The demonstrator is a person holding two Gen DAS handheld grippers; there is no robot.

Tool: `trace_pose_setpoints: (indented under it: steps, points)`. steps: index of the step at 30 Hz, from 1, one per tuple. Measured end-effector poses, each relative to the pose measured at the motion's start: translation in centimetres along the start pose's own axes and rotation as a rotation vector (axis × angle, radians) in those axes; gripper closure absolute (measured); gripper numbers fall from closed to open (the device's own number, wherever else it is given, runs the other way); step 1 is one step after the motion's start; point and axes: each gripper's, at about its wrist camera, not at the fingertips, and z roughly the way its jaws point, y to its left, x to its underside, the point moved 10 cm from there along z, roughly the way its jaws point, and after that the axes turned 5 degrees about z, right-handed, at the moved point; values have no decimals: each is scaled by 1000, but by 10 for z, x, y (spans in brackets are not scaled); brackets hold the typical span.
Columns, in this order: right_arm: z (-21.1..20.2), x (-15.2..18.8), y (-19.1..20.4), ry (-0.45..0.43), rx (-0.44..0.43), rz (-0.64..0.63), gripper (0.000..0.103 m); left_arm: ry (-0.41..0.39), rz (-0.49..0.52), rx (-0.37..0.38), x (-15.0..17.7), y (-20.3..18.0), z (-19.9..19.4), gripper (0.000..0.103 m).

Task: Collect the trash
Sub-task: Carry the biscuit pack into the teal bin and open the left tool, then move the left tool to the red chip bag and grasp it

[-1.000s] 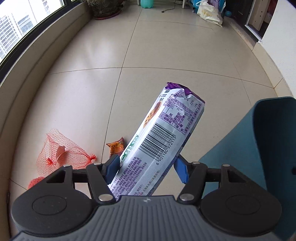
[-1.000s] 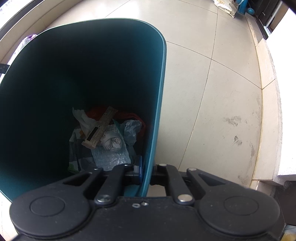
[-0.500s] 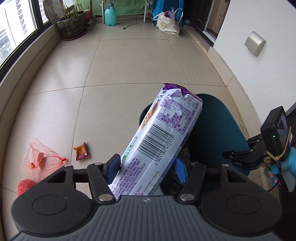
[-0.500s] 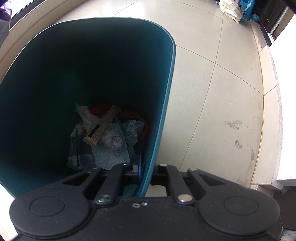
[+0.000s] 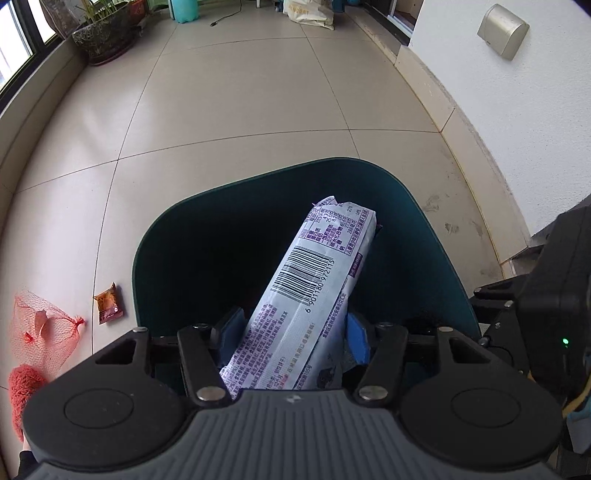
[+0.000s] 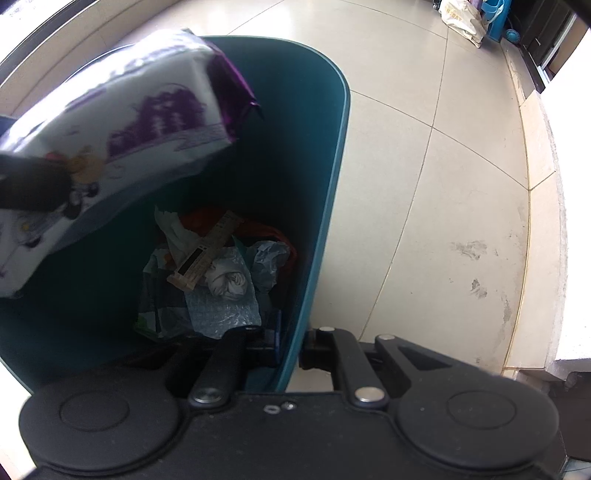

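We hold one biscuit packet (image 5: 314, 284) pinched in our left gripper (image 5: 291, 332) above one teal bin (image 5: 436, 236); our right gripper (image 6: 290, 343) jaws pinch its rim.

Daylit, fisheye-warped edges, dark bin interior (image 6: 92, 332)

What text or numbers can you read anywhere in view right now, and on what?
"6 901180 972115": barcode digits on the biscuit wrapper held by the left tool over the teal bin.
Purple Chinese print and nutrition table on that wrapper: too small to read.
Lettering on the white bag far down the floor: blurred.
Printed strip inside the bin: unreadable.
Orange snack packet on the floor: unreadable.
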Motion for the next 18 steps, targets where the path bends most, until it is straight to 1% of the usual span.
trace_pose_setpoints:
  steps: [3,5,7,10,13,15,17,18]
  points:
    - [-1,0,0,-1,-5,2,95,45,-27,-20,-2,5,25,46]
    - [-1,-1,-1,-2,-11,5,95,69,-36,-51,-1,11,43,46]
    - [-1,-1,-2,-3,-13,7,95,95,-26,-49,3,11,57,46]
    - [-2,0,-3,-4,-15,10,95,117,-9,-72,4,6,73,46]
    - [-5,-1,-6,-3,-19,16,95,125,-14,-95,4,8,81,46]
    - [-6,-1,-6,-3,-19,17,95,121,-25,-80,-2,5,82,46]
    - [-6,-1,-6,-3,-19,15,95,110,-24,-80,-4,5,79,42]
    - [-5,0,-6,-3,-18,15,95,104,-26,-74,-4,5,76,38]
